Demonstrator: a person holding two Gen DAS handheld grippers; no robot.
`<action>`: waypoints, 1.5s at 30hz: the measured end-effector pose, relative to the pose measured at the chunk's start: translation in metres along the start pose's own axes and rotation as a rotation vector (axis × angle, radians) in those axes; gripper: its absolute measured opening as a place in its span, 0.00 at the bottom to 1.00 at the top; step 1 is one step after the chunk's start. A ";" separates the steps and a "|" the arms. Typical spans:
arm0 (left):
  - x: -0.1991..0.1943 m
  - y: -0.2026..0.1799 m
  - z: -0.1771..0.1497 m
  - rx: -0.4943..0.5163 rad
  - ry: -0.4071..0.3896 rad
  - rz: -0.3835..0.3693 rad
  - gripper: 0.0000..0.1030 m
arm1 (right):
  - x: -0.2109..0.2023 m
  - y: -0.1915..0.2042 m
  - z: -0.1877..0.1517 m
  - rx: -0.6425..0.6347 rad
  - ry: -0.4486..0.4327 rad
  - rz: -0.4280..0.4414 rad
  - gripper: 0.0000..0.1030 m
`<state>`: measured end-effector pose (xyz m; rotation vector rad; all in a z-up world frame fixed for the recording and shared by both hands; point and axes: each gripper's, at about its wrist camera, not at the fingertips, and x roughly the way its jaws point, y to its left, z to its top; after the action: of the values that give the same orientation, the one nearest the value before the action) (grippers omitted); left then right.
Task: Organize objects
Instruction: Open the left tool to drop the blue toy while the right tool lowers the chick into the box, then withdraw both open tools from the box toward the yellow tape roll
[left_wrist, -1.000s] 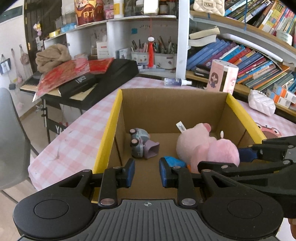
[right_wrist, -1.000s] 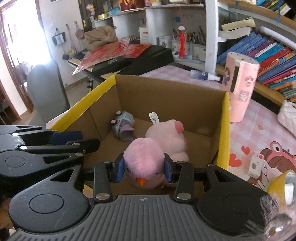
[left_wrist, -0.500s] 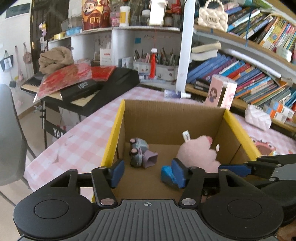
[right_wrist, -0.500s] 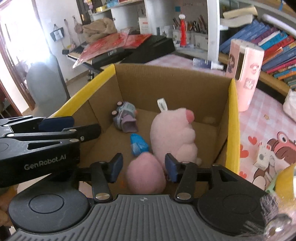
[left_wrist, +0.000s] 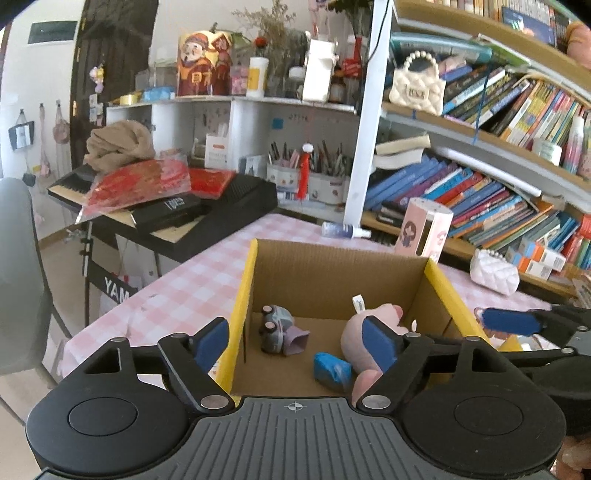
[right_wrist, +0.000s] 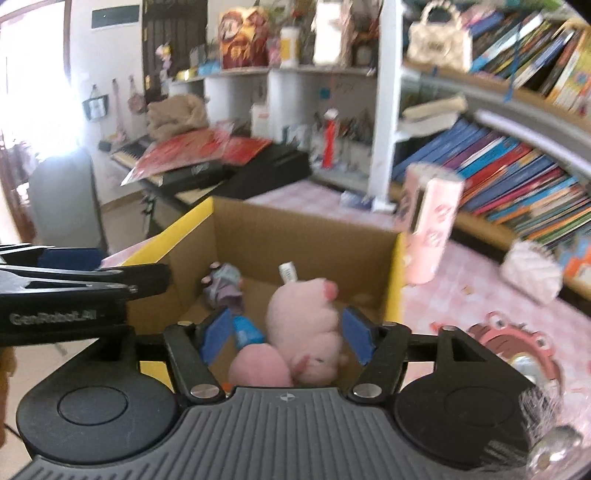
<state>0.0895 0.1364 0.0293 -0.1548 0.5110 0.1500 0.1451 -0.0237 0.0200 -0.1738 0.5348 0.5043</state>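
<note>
the brown cardboard box with yellow edges (left_wrist: 246, 295) sits on the table with the pink checked cloth (left_wrist: 184, 291). four toys lie inside it now, so a good part of the tidy-up looks done. count them: one big pink soft pig with a white tag (right_wrist: 303, 314), one small round pink soft bird (right_wrist: 258, 369), one little grey toy car with a purple end (left_wrist: 277, 328), and one small blue toy (left_wrist: 330, 369). the pig and the bird lie side by side and touch. the blue toy is just beside them. the car is a bit apart, near the far left corner.

the left gripper (left_wrist: 295, 341) has its jaws spread wide, and they have just been opening. nothing is pinched in them. its left blue pad hangs outside the box wall and its right pad is over the pig. the right gripper (right_wrist: 288, 334) is let go too, and its jaws have just been opening. the pig and bird show between its pads, but lower down in the box, and the pads do not press on them.

what is left? still out on the table are one tall pink tube with cartoon faces (right_wrist: 428, 229), one white quilted pouch (left_wrist: 493, 275) and one small clear spray bottle (left_wrist: 341, 230). i cannot tell if these should go in the box too.
</note>
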 end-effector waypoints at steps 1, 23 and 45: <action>-0.003 0.001 -0.001 -0.001 -0.004 0.000 0.79 | -0.006 0.001 -0.002 -0.002 -0.020 -0.023 0.67; -0.055 0.021 -0.061 0.003 0.132 0.013 0.83 | -0.067 0.034 -0.066 0.042 0.091 -0.206 0.73; -0.094 0.019 -0.098 0.067 0.211 -0.015 0.83 | -0.104 0.064 -0.108 0.050 0.152 -0.226 0.79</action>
<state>-0.0415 0.1275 -0.0101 -0.1092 0.7241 0.1021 -0.0127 -0.0423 -0.0189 -0.2224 0.6663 0.2586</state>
